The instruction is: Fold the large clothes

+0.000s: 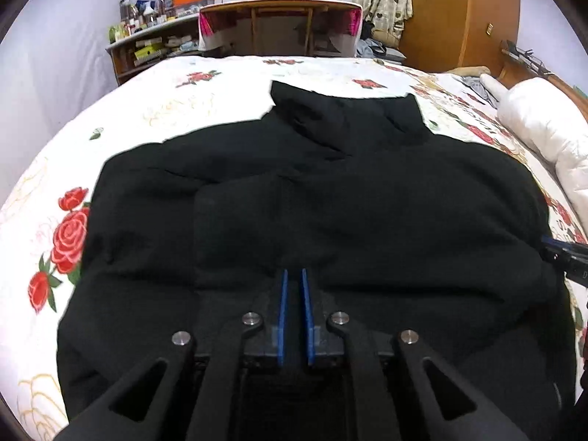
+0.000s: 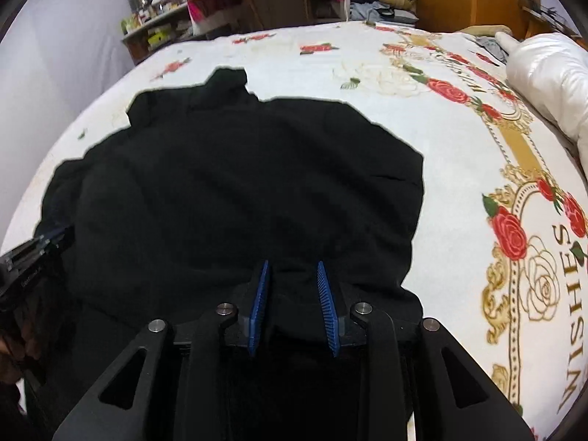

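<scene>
Both claws sit over the black garment (image 1: 312,191) spread on the rose-print bedspread (image 2: 459,169) reading "WISHES": left gripper (image 1: 293,275) nearly pinched together, right gripper (image 2: 293,268) spread apart, wooden desk (image 1: 279,25) behind.

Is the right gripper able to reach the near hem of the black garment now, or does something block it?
Probably yes. The right gripper is already over the near edge of the black garment, jaws apart with dark fabric between them. Nothing lies in between; the left gripper works apart, further left.
</scene>
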Available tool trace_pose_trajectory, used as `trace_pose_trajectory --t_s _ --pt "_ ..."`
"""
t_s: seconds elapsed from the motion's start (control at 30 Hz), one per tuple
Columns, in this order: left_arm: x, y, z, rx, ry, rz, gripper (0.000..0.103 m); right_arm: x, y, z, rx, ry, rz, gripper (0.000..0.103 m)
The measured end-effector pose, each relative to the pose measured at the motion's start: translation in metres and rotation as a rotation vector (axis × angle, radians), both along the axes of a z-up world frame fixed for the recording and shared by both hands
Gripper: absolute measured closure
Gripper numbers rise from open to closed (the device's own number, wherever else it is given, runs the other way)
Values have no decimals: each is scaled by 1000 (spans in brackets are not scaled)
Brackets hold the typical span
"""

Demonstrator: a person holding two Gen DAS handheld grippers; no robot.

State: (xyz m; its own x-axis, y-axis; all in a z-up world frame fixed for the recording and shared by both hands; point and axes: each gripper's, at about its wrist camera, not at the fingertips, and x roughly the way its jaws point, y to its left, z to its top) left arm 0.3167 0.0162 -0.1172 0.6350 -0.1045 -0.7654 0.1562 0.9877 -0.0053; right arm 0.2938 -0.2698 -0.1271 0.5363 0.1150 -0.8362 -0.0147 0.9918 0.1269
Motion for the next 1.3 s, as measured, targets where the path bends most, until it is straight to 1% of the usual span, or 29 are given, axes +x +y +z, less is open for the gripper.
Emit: trace_pose_trajectory --t_s 0.03,0.1,0.17,0.23,0.27,0.33,0.37,0.4,0.47,0.53,0.63,0.7,0.73,0.77,0.83,0.87,0.9,0.97,1.03,1.1,1.2,1.23,1.3 --pt "2 2 1 22 -3 13 92 2 1 -2 -5 5 3 75" --pt "2 9 5 19 8 35 92 2 2 4 -12 9 -5 75" --pt "-3 18 13 9 11 67 92 -9 2 21 -2 -36 -10 74" --pt "-15 23 22 -24 -12 66 92 -21 0 31 6 -77 -7 74" --pt "-20 24 24 -27 -21 61 92 -26 -3 32 -5 -85 -17 74" --pt "-22 22 15 -1 -12 43 92 -28 -13 21 -8 -63 -48 74" --pt "-18 21 8 4 14 40 92 -25 -20 10 9 -27 -65 74" --pt "-13 22 0 -7 42 44 92 -22 -24 2 22 0 -78 74" --pt "-9 26 0 -31 61 57 92 -22 -26 -1 39 6 -87 74" --pt "-13 27 11 -36 61 69 92 -27 -24 10 25 -6 -93 74" --pt "-28 30 27 -42 28 66 92 -40 -21 29 30 -50 -83 74" --pt "-34 31 28 -15 13 62 92 -46 -20 34 39 -62 -75 74" --pt "-33 32 23 6 22 65 92 -46 -19 32 36 -56 -70 74" --pt "-30 34 17 15 41 74 89 -43 -18 26 28 -36 -70 74" --pt "-21 40 0 -9 107 93 85 -36 -19 10 36 21 -65 74" --pt "-19 41 -2 -21 128 102 84 -32 -21 3 38 49 -70 74" --pt "-21 41 2 -17 121 103 85 -30 -21 0 39 65 -75 74" --pt "-30 37 17 5 86 87 85 -36 -19 14 28 33 -80 73" --pt "-39 35 29 4 74 78 85 -46 -18 27 30 11 -79 73" --pt "-55 34 43 8 50 69 85 -60 -18 40 38 -11 -80 73" --pt "-87 34 66 -7 22 64 85 -95 -16 66 52 -55 -75 73" --pt "-98 34 72 -12 16 64 84 -106 -15 73 58 -66 -74 73" --pt "-121 35 85 -18 1 68 79 -128 -12 87 70 -87 -70 71"
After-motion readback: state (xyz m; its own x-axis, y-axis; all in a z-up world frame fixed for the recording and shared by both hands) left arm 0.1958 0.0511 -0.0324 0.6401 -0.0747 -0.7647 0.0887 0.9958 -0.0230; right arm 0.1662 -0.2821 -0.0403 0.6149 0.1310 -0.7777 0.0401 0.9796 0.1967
